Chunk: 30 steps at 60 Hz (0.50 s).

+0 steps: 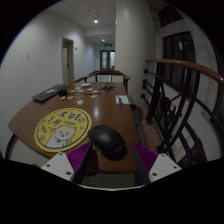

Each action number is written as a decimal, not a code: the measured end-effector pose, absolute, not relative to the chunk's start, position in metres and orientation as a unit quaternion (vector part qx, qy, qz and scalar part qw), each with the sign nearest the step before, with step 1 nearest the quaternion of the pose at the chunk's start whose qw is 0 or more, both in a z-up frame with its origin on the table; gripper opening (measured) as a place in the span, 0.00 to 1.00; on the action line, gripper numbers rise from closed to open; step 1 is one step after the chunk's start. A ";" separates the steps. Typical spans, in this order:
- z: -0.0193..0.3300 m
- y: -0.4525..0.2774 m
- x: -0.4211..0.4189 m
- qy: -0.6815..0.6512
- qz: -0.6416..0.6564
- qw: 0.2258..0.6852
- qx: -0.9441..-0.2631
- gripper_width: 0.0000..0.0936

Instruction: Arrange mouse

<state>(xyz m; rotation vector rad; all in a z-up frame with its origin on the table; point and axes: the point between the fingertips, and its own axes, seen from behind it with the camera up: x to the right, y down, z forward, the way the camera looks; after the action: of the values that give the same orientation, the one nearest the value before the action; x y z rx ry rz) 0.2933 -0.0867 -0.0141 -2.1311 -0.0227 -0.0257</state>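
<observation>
Purple-padded fingers (82, 160) of the gripper (112, 163) stand spread apart, one on each side of a dark mouse (108, 142) that rests on the wooden table (30, 115) with a gap visible at either flank, so nothing is being squeezed. Sitting between the fingertips and just ahead of them, the mouse is black, smooth and domed, a rounded oval with a faint sheen along its back. Its long axis appears to run roughly along the fingers, away from the camera; which end is the front cannot be told. Just beside it, to the left, lies a round yellow mouse pad (62, 127) with a dark rim and a pale cartoon figure printed on it. Farther along the brown tabletop sit a flat dark object (46, 94) and some small, indistinct items (88, 90). A curved wooden handrail (185, 68) on black metal bars runs along the right.
</observation>
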 end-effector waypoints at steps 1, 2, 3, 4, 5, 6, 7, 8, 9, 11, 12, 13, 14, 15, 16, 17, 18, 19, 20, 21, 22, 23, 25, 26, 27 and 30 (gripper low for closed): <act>-0.015 -0.084 0.294 -0.008 -0.007 0.483 -0.876 0.85; -0.015 -0.082 0.295 -0.007 -0.001 0.483 -0.876 0.85; -0.016 -0.076 0.295 -0.002 0.002 0.484 -0.875 0.84; -0.016 -0.074 0.297 0.002 0.002 0.485 -0.875 0.83; -0.016 -0.070 0.300 0.005 0.001 0.484 -0.875 0.82; -0.016 -0.067 0.302 0.008 -0.001 0.485 -0.874 0.81; -0.016 -0.063 0.304 0.010 -0.005 0.486 -0.874 0.80; -0.016 -0.059 0.306 0.012 -0.009 0.487 -0.873 0.80; -0.017 -0.055 0.308 0.013 -0.013 0.488 -0.873 0.80; -0.016 -0.046 0.310 0.016 -0.015 0.493 -0.870 0.79; -0.016 -0.044 0.311 0.018 -0.017 0.495 -0.869 0.77; -0.016 -0.040 0.312 0.019 -0.018 0.496 -0.868 0.75; -0.016 -0.036 0.312 0.018 -0.019 0.497 -0.867 0.73; -0.016 -0.034 0.312 0.018 -0.019 0.499 -0.866 0.71; -0.017 -0.033 0.312 0.019 -0.020 0.500 -0.866 0.69; -0.017 -0.031 0.311 0.019 -0.018 0.502 -0.865 0.66; -0.017 -0.030 0.310 0.019 -0.016 0.504 -0.864 0.61; -0.017 -0.029 0.310 0.021 -0.015 0.505 -0.863 0.56; -0.016 -0.029 0.311 0.025 -0.016 0.507 -0.861 0.54; -0.016 -0.029 0.311 0.030 -0.016 0.508 -0.861 0.52; -0.017 -0.030 0.311 0.033 -0.017 0.509 -0.860 0.51; -0.017 -0.030 0.311 0.033 -0.018 0.510 -0.860 0.49; -0.016 -0.030 0.312 0.029 -0.022 0.511 -0.859 0.47; -0.015 -0.030 0.312 0.030 -0.023 0.512 -0.858 0.43; -0.015 -0.030 0.312 0.031 -0.023 0.513 -0.858 0.42; -0.013 -0.032 0.312 0.031 -0.025 0.508 -0.860 0.38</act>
<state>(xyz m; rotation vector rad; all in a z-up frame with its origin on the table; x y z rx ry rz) 0.3116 -0.0320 -0.0126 -2.0730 0.0757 -0.0605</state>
